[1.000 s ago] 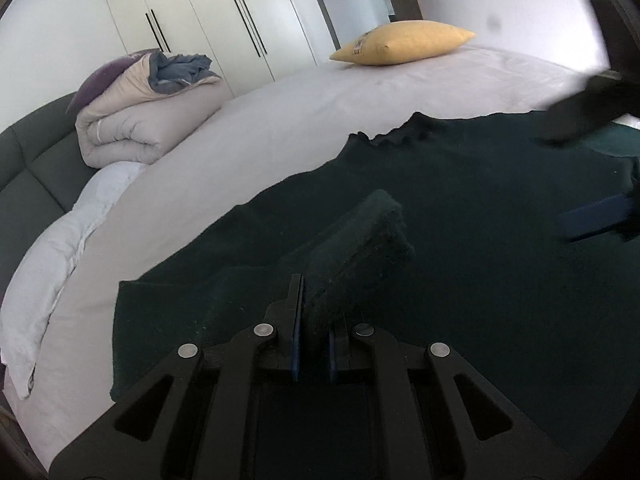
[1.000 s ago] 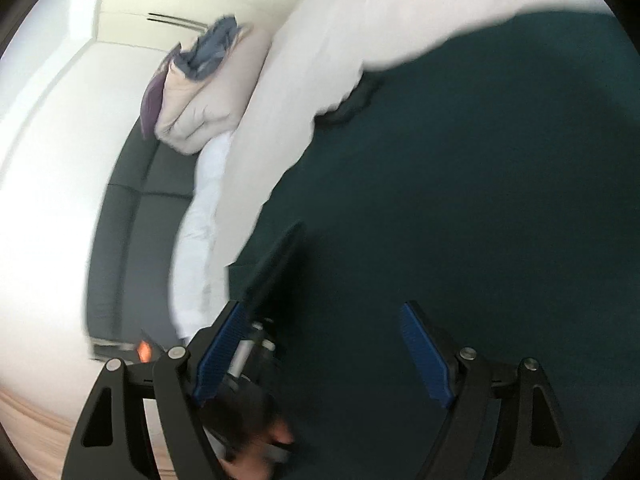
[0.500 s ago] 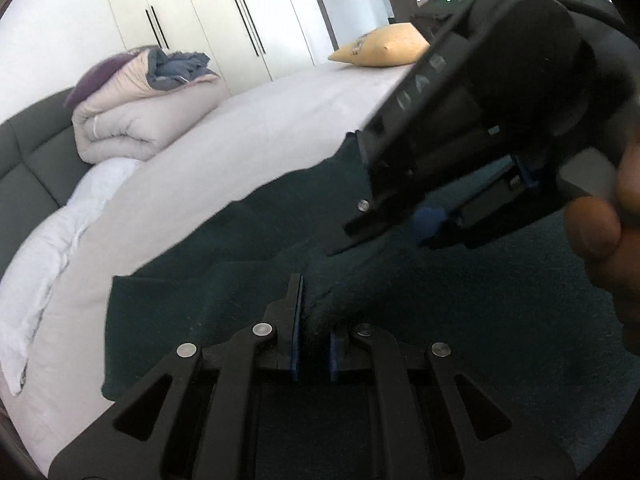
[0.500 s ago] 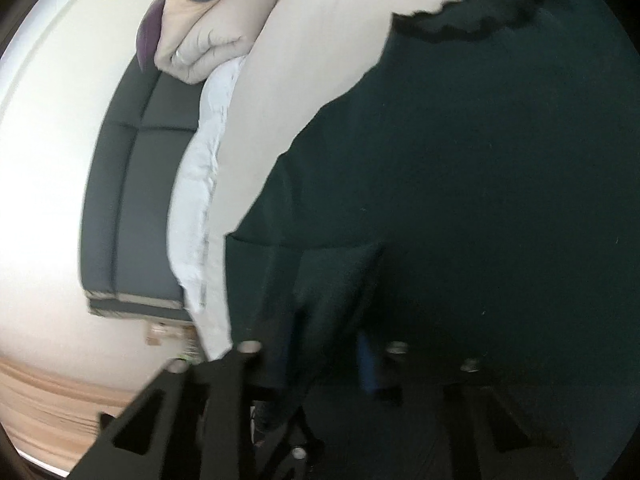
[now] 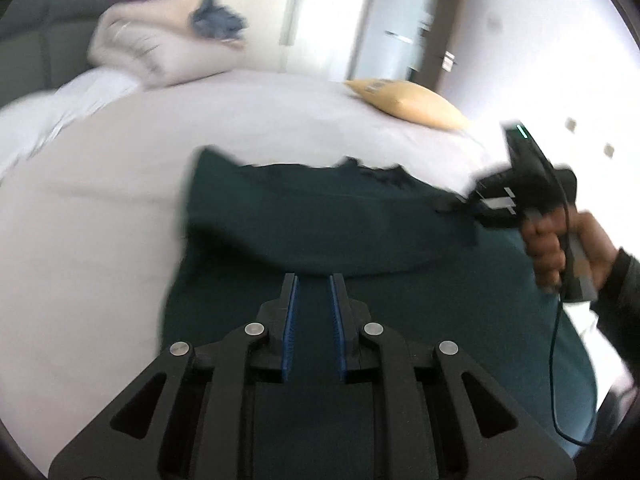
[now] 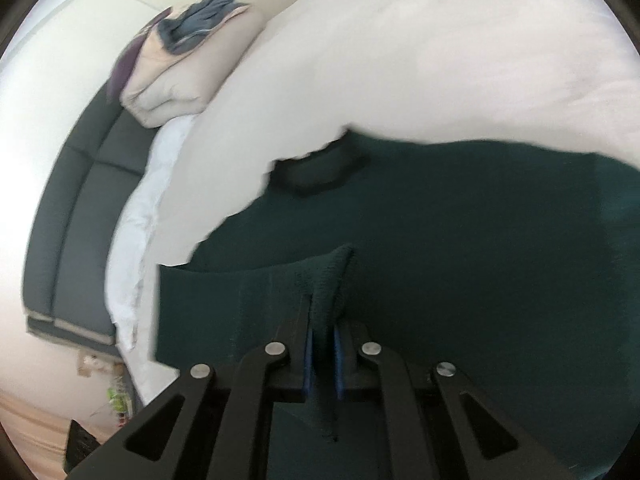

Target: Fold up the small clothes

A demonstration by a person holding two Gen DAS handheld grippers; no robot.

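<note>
Garment pinch in right tool shows only there

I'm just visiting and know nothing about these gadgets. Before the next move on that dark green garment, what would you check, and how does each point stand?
1. Right gripper has cloth: ok, its fingers have just been closing and now pinch a ridge of the dark green garment.
2. Left gripper free: ok, its fingers have just been opening, nothing between them.
3. Sleeve folded over the body: ok, the flap lies across it.
4. Garment flat on the bed: cannot tell, the view is blurred.
5. Yellow pillow clear of the cloth: ok.
</note>
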